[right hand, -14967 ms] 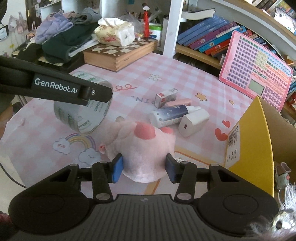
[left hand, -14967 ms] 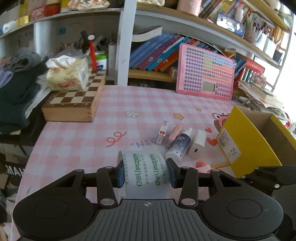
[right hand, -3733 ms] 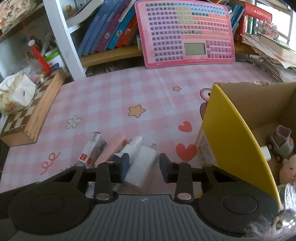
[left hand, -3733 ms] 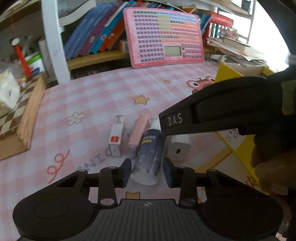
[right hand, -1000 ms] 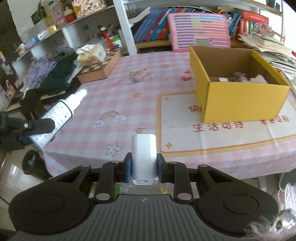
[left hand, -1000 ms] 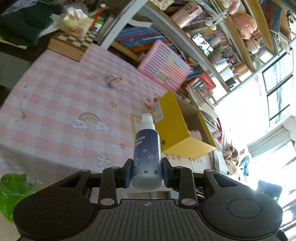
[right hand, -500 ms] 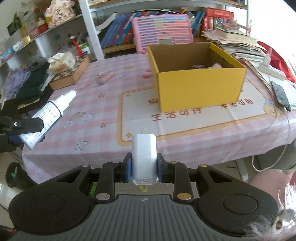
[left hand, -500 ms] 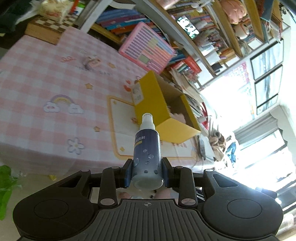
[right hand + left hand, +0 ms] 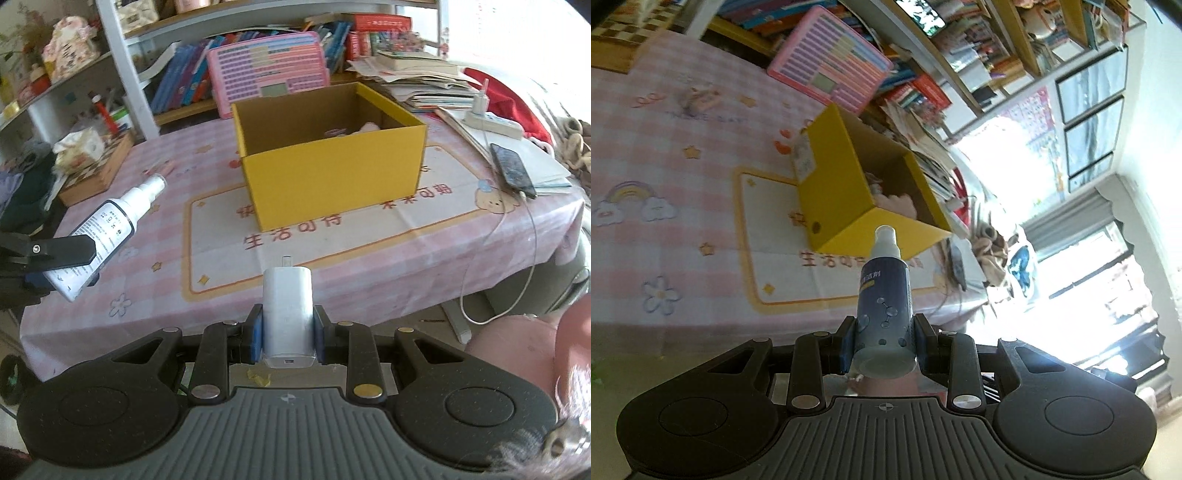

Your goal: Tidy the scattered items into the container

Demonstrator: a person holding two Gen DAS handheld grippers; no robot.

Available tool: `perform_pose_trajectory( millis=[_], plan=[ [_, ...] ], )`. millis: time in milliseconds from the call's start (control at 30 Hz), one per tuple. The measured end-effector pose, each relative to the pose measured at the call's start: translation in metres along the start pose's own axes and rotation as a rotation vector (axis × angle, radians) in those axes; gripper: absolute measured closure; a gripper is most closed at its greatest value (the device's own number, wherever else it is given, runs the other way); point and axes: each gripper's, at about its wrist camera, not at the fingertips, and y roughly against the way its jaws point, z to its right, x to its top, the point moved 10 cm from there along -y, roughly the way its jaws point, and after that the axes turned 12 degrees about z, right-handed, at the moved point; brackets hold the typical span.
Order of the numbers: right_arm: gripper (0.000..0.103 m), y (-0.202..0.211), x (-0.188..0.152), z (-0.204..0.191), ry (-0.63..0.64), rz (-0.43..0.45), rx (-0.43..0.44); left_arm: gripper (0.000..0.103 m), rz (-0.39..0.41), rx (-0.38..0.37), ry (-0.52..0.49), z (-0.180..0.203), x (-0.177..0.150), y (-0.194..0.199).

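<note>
My left gripper (image 9: 882, 345) is shut on a dark blue spray bottle (image 9: 884, 299) with a white nozzle, held in the air off the table's front edge. The bottle also shows in the right wrist view (image 9: 110, 221), at the left. My right gripper (image 9: 287, 338) is shut on a white charger plug (image 9: 287, 314), also held off the table's front edge. The open yellow cardboard box (image 9: 332, 173) stands on the pink checked tablecloth ahead; in the left wrist view the box (image 9: 834, 192) holds a pink plush toy (image 9: 897, 201). Two small pink items (image 9: 698, 99) lie far back on the cloth.
A wooden chessboard box (image 9: 99, 173) with a tissue pack (image 9: 79, 149) sits at the back left. A pink keyboard toy (image 9: 267, 72) leans on the bookshelf. A phone (image 9: 511, 170), cable and power strip (image 9: 493, 123) lie right of the yellow box.
Both grippers have swung to the right along the table's front edge while holding their items; the yellow box now sits more centred ahead of the right gripper.
</note>
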Motion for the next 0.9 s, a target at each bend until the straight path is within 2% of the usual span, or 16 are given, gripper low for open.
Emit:
perform_pose_trajectory(
  millis=[600, 900],
  plan=[
    [0.079, -0.028, 0.037, 0.027, -0.020, 0.024, -0.041, 0.072, -0.024, -0.076, -0.074, 0.027, 0.026, -0.051],
    [0.079, -0.058, 0.078, 0.051, -0.017, 0.070, -0.020, 0.072, 0.002, -0.058, -0.077, 0.032, 0.051, -0.089]
  ],
)
